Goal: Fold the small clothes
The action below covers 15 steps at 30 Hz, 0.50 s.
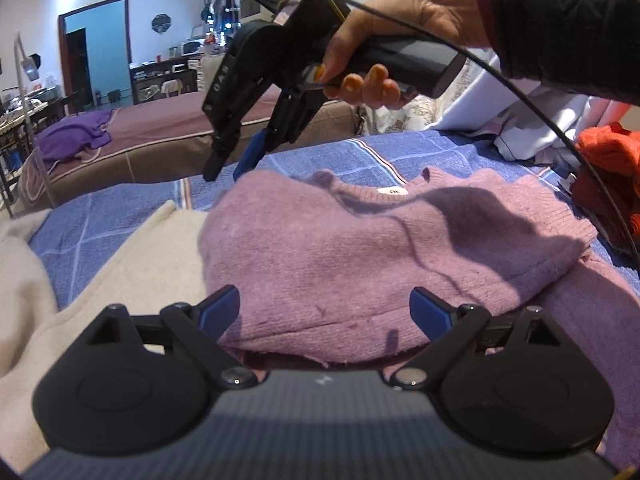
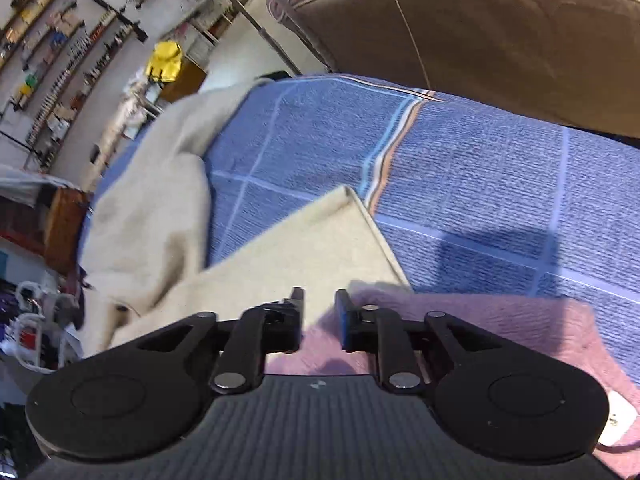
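A lilac knit sweater (image 1: pixel 360 248) lies partly folded on the blue checked bedspread (image 1: pixel 360 156), neck label away from me. My left gripper (image 1: pixel 324 312) is open, its blue pads just above the sweater's near folded edge. My right gripper (image 1: pixel 226 170) hangs over the sweater's far left corner, fingers pointing down, a narrow gap between them, holding nothing. In the right wrist view the right gripper (image 2: pixel 319 312) sits above the sweater's corner (image 2: pixel 460 328), slightly open.
A cream blanket (image 1: pixel 120 264) lies to the left of the sweater and also shows in the right wrist view (image 2: pixel 280 248). An orange garment (image 1: pixel 608 160) and white cloth (image 1: pixel 520 120) lie at the right. A brown bed (image 1: pixel 160 140) with a purple garment (image 1: pixel 72 140) stands beyond.
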Available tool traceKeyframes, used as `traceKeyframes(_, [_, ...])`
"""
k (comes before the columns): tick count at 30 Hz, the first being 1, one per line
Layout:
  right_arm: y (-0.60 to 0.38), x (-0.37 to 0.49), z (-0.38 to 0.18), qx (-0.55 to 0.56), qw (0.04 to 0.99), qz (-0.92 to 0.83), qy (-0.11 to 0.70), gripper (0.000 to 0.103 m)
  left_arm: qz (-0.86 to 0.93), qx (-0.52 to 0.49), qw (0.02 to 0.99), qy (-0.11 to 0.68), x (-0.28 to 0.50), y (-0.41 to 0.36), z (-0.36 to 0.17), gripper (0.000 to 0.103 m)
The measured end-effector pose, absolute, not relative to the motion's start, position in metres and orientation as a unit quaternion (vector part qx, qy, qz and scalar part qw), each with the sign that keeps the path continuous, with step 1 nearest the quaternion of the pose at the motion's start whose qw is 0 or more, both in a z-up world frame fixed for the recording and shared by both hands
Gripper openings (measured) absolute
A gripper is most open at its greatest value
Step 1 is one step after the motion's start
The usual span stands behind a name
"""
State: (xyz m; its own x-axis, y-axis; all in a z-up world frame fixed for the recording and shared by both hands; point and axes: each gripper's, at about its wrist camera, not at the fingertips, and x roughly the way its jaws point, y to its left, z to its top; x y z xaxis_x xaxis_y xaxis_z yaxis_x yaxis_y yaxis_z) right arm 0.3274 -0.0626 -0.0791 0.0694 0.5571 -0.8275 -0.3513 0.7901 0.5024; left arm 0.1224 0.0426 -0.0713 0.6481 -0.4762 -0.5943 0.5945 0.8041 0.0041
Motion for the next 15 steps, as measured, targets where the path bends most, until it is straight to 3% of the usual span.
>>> traceKeyframes(1, [-0.07,0.324,-0.077,0.081,0.726,0.311,0.607,0.08,-0.3,0.101,0.9,0.299,0.125,0.038,-0.074,0.093])
traceKeyframes(3, [-0.087,0.32,-0.08,0.092,0.704,0.318,0.629,0.097,-0.305,0.107,0.892,0.317,0.132,0.028,-0.083,0.093])
traceKeyframes(11, [-0.081,0.306,-0.098,0.168,0.579,0.387,0.698,0.092,-0.291,0.151,0.876,0.354,0.138,0.01,-0.108,0.1])
traceKeyframes(15, [-0.082,0.312,-0.102,0.249,0.616,0.36,0.655,0.084,-0.29,0.137,0.879,0.354,0.141,0.014,-0.106,0.1])
